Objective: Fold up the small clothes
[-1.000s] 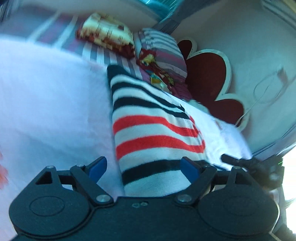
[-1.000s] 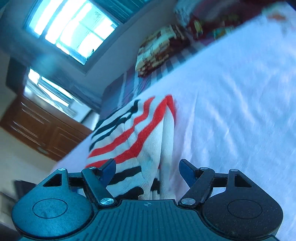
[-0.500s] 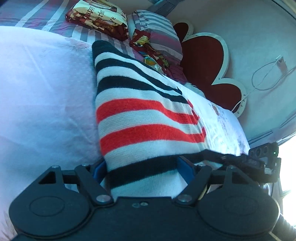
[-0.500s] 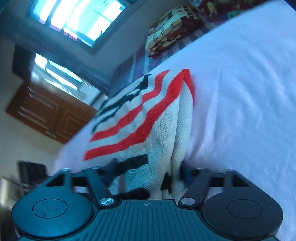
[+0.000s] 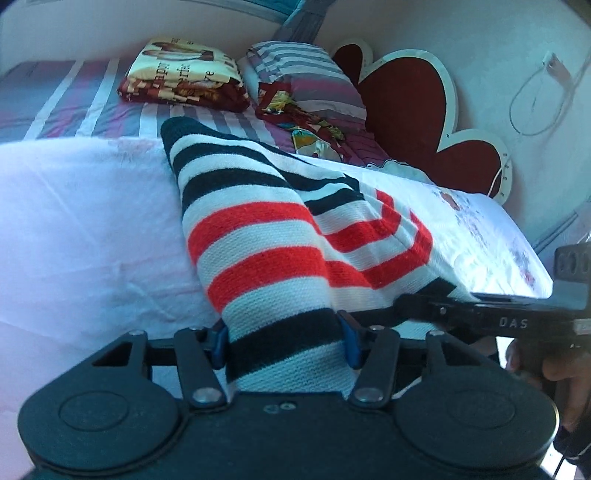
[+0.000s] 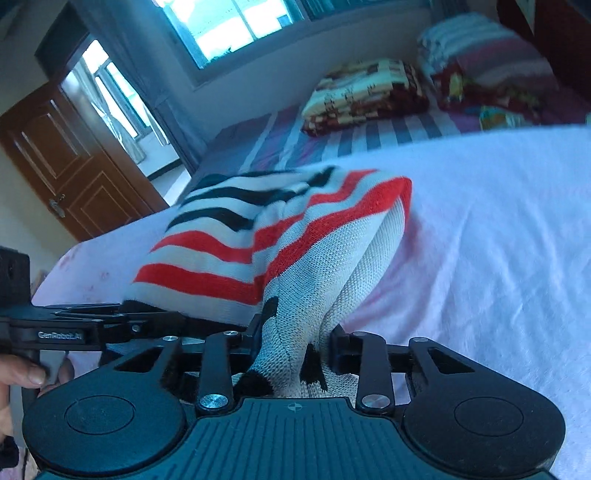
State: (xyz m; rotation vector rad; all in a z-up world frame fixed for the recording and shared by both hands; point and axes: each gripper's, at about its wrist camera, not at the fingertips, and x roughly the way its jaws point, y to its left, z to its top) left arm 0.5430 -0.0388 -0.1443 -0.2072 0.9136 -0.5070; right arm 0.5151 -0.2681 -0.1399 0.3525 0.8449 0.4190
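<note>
Left gripper (image 5: 282,345): matte black plastic, blue pads (image 5: 218,343) pinched onto the near hem of the striped knit garment (image 5: 258,258), cloth bunched thick between them. Right gripper (image 6: 293,345): same black build, ribbed housing, clamped on a gathered fold of that garment (image 6: 258,240) at its other near corner. Both seen side by side in each other's view, close together. Garment: coarse knit, white with black and red bands, lifted at the near edge, doubled over itself, far end resting on the white sheet (image 5: 85,229). Sheet soft, faintly wrinkled, covering the bed. Beyond: folded patterned blanket (image 5: 184,77), striped pillow (image 5: 306,74), red heart-shaped headboard (image 5: 410,96), brown panelled wooden door (image 6: 62,155), bright window (image 6: 236,26)
</note>
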